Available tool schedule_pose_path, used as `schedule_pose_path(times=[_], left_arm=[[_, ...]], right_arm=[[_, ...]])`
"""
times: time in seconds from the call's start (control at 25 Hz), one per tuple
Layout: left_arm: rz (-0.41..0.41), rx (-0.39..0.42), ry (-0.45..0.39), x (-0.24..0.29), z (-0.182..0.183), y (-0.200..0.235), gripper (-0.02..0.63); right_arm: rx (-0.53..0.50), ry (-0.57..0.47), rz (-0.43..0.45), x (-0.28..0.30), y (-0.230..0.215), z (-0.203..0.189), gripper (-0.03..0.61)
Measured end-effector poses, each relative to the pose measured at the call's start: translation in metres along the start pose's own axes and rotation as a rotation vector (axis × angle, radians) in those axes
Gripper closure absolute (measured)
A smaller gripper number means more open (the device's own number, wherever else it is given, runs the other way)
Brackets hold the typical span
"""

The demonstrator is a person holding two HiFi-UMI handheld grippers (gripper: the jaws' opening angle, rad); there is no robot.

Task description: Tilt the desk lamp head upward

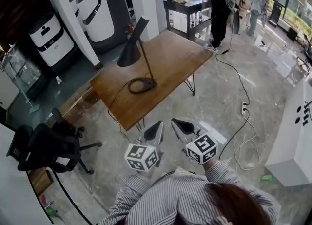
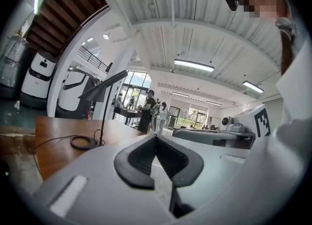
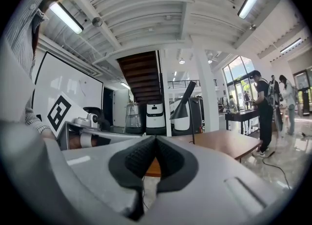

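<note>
head view | desk lamp (image 1: 138, 58) beyond both grippers, untouched

A wooden desk (image 1: 170, 58) on thin legs stands on the grey floor (image 1: 219, 102). A black desk lamp (image 1: 129, 55) sits toward its left side, and the lamp's cord (image 1: 113, 103) runs off the near edge.

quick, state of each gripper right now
Left gripper: closed, holding nothing.
Right gripper: closed, holding nothing.
</note>
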State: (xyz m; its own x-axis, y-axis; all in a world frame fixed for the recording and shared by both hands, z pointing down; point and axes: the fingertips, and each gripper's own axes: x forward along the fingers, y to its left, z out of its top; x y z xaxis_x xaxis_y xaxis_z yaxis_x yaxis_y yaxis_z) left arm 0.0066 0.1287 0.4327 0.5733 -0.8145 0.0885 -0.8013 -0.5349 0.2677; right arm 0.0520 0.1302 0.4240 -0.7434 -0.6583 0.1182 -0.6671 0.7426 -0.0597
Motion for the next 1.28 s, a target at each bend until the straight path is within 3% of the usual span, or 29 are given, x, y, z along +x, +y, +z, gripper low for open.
schedule_pose_path(times=[0.16, 0.44, 0.8, 1.28], left_arm=[[0.013, -0.016, 0.012, 0.006, -0.002, 0.004, 0.617], [0.053, 0.003, 0.043, 0.028, -0.015, 0.002, 0.617], [0.073, -0.066, 0.036, 0.062, -0.026, 0.021, 0.617], [0.066, -0.067, 0.079, 0.15, -0.007, 0.131, 0.617]], right_arm=[[0.0, -0.029, 0.011, 0.0, -0.007, 0.006, 0.577], [-0.135, -0.018, 0.024, -0.004, -0.023, 0.004, 0.577], [-0.157, 0.034, 0.083, 0.02, -0.048, -0.011, 0.577], [-0.209, 0.063, 0.053, 0.143, -0.118, 0.01, 0.575]])
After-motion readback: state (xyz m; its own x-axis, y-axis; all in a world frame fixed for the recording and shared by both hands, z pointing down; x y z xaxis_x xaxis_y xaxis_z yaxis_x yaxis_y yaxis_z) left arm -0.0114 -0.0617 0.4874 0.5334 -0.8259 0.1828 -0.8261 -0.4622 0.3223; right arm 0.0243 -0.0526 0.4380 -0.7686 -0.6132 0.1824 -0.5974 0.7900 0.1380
